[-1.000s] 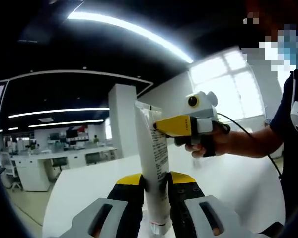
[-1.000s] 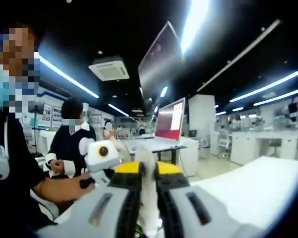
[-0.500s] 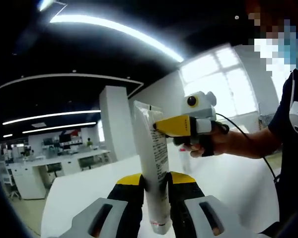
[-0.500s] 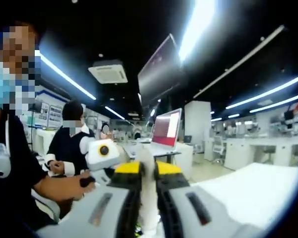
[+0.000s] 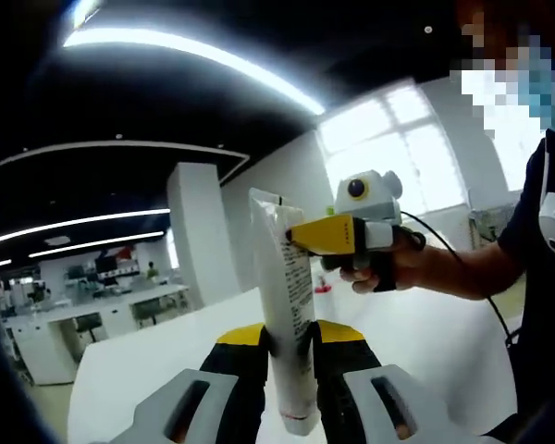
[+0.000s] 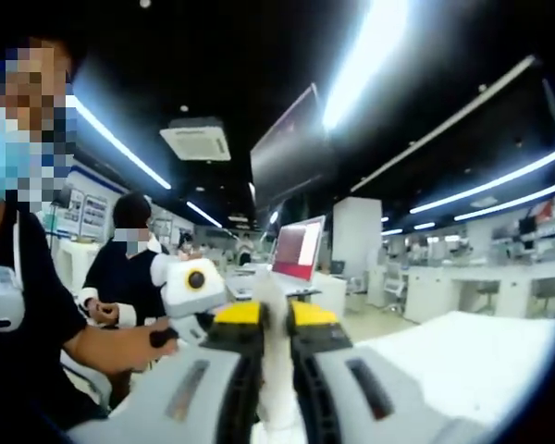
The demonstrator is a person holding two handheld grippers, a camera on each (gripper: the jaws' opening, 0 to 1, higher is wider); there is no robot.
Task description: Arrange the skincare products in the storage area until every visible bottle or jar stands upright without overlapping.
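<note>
A white tube (image 5: 289,296) with small black print stands upright, cap end down and crimped end up. My left gripper (image 5: 291,340) is shut on its lower part between yellow-tipped black fingers. My right gripper (image 5: 299,233) reaches in from the right, held by a hand, and its yellow jaws are shut on the tube's crimped top. In the right gripper view the same white tube (image 6: 273,370) runs between my right gripper's (image 6: 265,316) closed jaws. The left gripper's body (image 6: 191,294) and the hand holding it sit just to the left of them.
A white table (image 5: 157,365) spreads below the tube, and the table (image 6: 481,356) also lies to the lower right in the right gripper view. An open laptop (image 6: 296,252) stands on a desk behind. A seated person in dark clothes (image 6: 129,277) is at the left.
The background has slid a little in both views, so the hands have turned slightly. Both grippers keep the same hold on the tube.
</note>
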